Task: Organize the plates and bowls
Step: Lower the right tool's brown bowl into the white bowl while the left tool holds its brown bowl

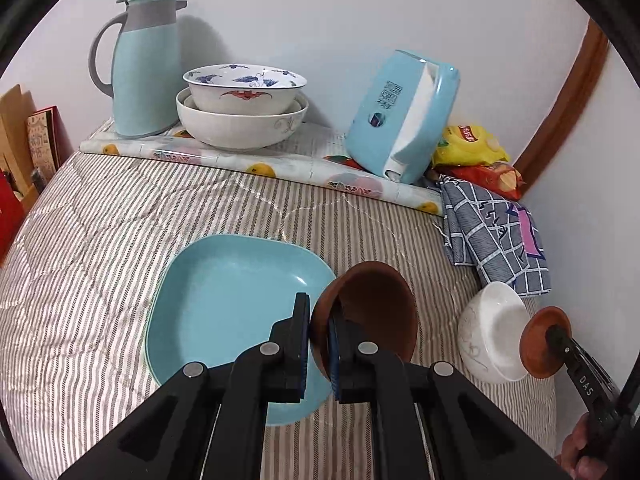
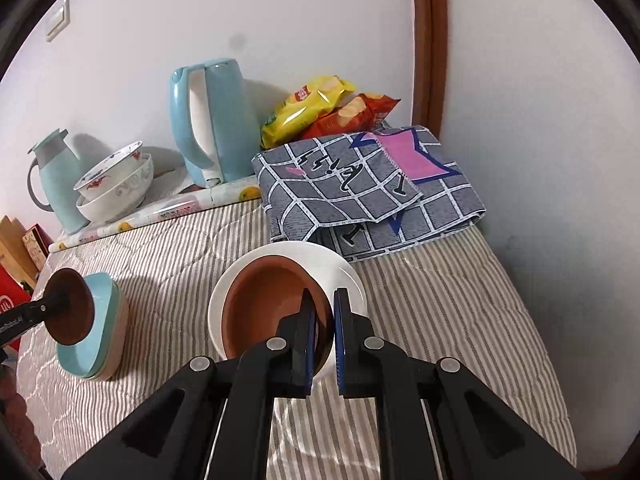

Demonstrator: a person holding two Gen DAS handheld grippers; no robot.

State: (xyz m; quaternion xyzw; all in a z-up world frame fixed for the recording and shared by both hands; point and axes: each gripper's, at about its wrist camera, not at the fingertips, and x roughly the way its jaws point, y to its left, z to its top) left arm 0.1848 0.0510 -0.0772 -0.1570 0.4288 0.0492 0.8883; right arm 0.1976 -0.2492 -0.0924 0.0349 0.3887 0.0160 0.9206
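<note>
While clamped on the rim of a brown bowl point(image 1: 372, 312), left gripper point(image 1: 320, 344) over blue plate point(image 1: 224, 304); right gripper point(image 2: 325, 340) pinching another brown bowl point(image 2: 268, 304) inside white bowl point(image 2: 344, 272).

Beside the pale-blue square plate point(image 1: 232, 300) on the grey-and-white striped quilt point(image 1: 100, 240), brown bowls point(image 1: 372, 312) and a blue-grid checked cloth point(image 1: 496, 236) are seen.

Left tool point(image 1: 319, 344) clamped on brown bowl point(image 1: 376, 312) rim, above blue square plate point(image 1: 236, 320); right tool point(image 1: 560, 340) gripping brown dish point(image 1: 538, 344) beside white bowl point(image 1: 492, 332); striped bed point(image 1: 100, 240); stacked bowls point(image 1: 240, 108), jug point(image 1: 140, 68) behind
</note>
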